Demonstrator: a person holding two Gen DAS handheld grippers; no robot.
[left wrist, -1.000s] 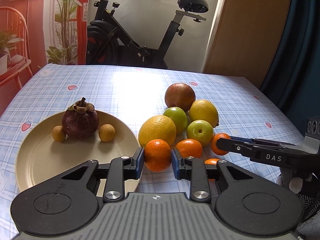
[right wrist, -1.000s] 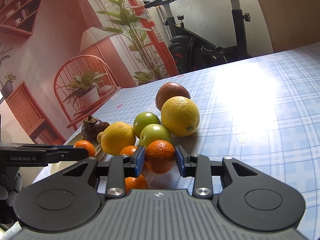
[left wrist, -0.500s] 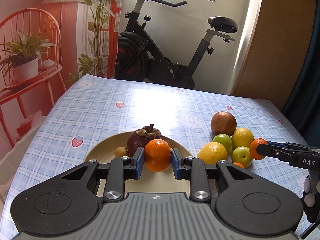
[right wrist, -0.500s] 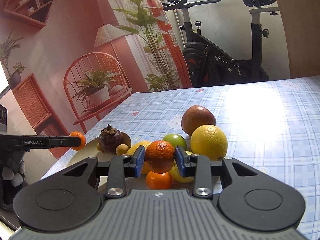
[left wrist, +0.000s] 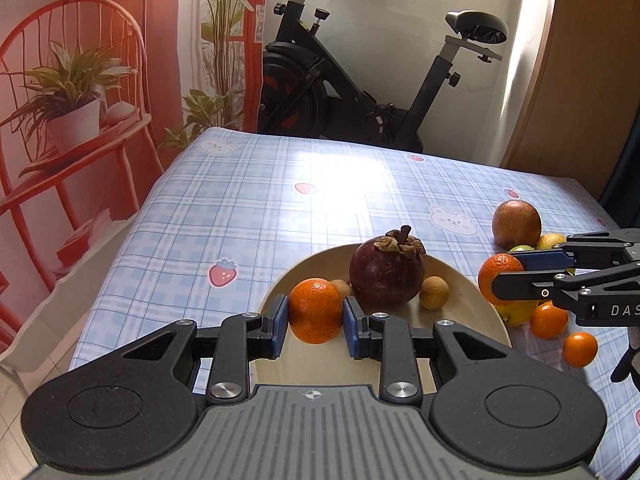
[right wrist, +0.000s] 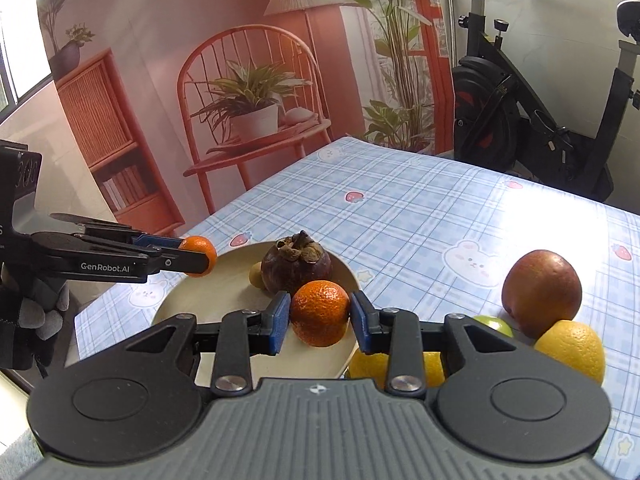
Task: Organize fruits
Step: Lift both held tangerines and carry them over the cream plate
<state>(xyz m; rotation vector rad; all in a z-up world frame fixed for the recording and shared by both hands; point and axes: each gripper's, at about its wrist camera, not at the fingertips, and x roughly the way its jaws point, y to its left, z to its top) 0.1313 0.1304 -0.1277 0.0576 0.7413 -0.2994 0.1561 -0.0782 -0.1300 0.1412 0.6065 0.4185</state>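
Gripping one orange each, both claws hover over the plate; only the left view shows two loose oranges on the table

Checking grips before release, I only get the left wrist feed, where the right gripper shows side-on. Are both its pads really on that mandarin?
Observer: Yes. The right wrist view shows the right gripper with both blue pads pressed on the right mandarin.
Operator: Where is it relative to the plate?
Observer: It overlaps the plate at its right rim, just in front of the mangosteen. Its height above the plate cannot be told.
Operator: And my side from there?
Observer: The left gripper holds the left mandarin at the plate's far left rim, and a gloved hand grips the handle.
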